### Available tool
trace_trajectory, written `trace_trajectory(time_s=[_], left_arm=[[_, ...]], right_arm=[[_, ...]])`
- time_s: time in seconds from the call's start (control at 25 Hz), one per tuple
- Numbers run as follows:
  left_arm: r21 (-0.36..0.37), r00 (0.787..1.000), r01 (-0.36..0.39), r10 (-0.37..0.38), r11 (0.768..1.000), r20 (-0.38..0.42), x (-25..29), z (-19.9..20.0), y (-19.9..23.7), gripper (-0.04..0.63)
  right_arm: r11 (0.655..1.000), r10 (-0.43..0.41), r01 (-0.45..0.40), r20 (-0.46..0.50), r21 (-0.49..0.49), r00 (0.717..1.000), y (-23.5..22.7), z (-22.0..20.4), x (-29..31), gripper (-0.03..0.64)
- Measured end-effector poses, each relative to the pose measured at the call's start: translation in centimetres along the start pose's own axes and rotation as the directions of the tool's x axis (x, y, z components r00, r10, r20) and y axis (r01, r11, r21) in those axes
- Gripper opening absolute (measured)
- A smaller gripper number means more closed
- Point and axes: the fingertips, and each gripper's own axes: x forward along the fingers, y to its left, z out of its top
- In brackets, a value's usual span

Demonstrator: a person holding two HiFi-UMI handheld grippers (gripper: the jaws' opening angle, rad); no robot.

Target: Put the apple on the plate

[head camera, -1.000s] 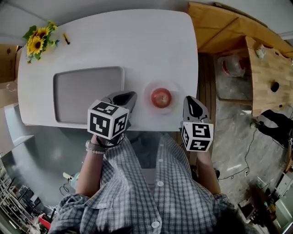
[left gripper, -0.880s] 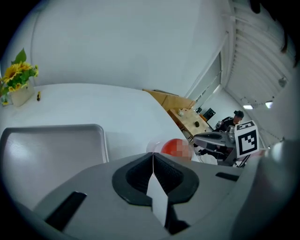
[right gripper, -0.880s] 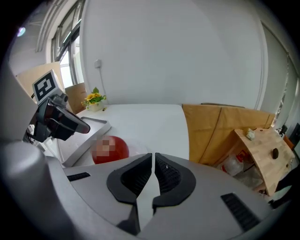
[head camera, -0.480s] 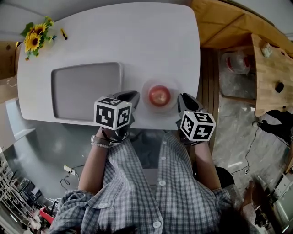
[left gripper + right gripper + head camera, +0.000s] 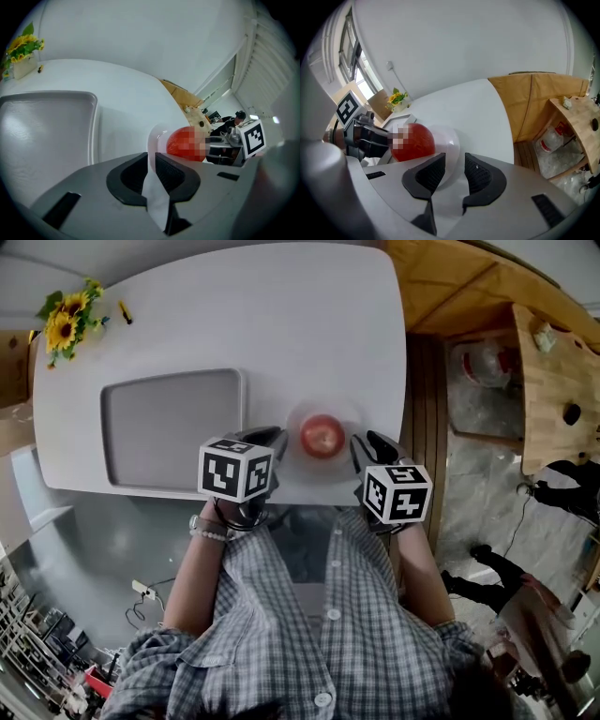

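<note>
A red apple [image 5: 322, 435] sits on a small translucent plate [image 5: 298, 418] near the front edge of the white table [image 5: 281, 324]. My left gripper [image 5: 272, 439] is at the plate's left rim. In the left gripper view its jaws [image 5: 151, 161] have just been opening, and the plate's rim [image 5: 153, 140] stands in the narrow gap without the pads visibly pressing on it. My right gripper [image 5: 361, 444] is at the plate's right rim. It is open, with the rim [image 5: 447, 145] in the gap [image 5: 454, 164] and the apple [image 5: 415, 140] just beyond.
A grey tray [image 5: 169, 427] lies left of the plate. Sunflowers [image 5: 61, 324] and a small dark object [image 5: 124, 312] are at the table's far left corner. Wooden furniture [image 5: 553, 381] and a bottle stand to the right, beyond the table's edge.
Both grippers have come down and closed in on the plate from either side. The right one has moved left to the rim. The apple and plate have not shifted.
</note>
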Motion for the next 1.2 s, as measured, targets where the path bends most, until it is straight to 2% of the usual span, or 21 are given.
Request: trace_trajectory(time_s=[0.12, 0.28, 0.56, 0.8, 1.0, 1.08, 1.2], left_arm=[[-0.002, 1.000, 0.025, -0.025, 1.000, -0.014, 0.3, -0.1, -0.5, 0.087], [0.013, 0.999, 0.017, -0.016, 1.000, -0.041, 0.9, -0.3, -0.8, 0.092], [-0.023, 0.997, -0.014, 0.013, 1.000, -0.074, 1.9, -1.0, -0.2, 0.100], [-0.033, 0.997, -0.039, 0.036, 0.999, -0.075, 2.0, -0.9, 0.1, 0.098], [-0.046, 0.998, -0.014, 0.012, 0.999, -0.054, 1.9, -0.9, 0.2, 0.091], [-0.066, 0.999, 0.003, -0.005, 0.998, -0.043, 1.9, -0.8, 0.4, 0.082], [-0.183, 0.997, 0.046, -0.058, 0.982, -0.059, 1.9, -1.0, 0.7, 0.063]], right_arm=[[1.000, 0.016, -0.016, -0.013, 0.014, 1.000, 0.2, -0.1, 0.2, 0.104], [1.000, 0.022, -0.022, -0.035, 0.004, 0.999, 0.4, -0.3, 0.5, 0.104], [1.000, 0.028, -0.029, -0.049, -0.008, 0.998, 0.5, -0.5, 0.7, 0.104], [0.999, 0.032, -0.034, -0.070, -0.022, 0.997, 0.3, -0.6, 0.7, 0.104], [1.000, 0.018, -0.018, -0.062, 0.000, 0.998, 0.4, -0.6, 0.8, 0.103], [0.999, 0.021, -0.020, -0.066, 0.026, 0.998, 0.6, -0.6, 0.9, 0.103], [0.997, 0.011, -0.005, -0.083, 0.077, 0.997, 0.9, -0.7, 1.1, 0.096]])
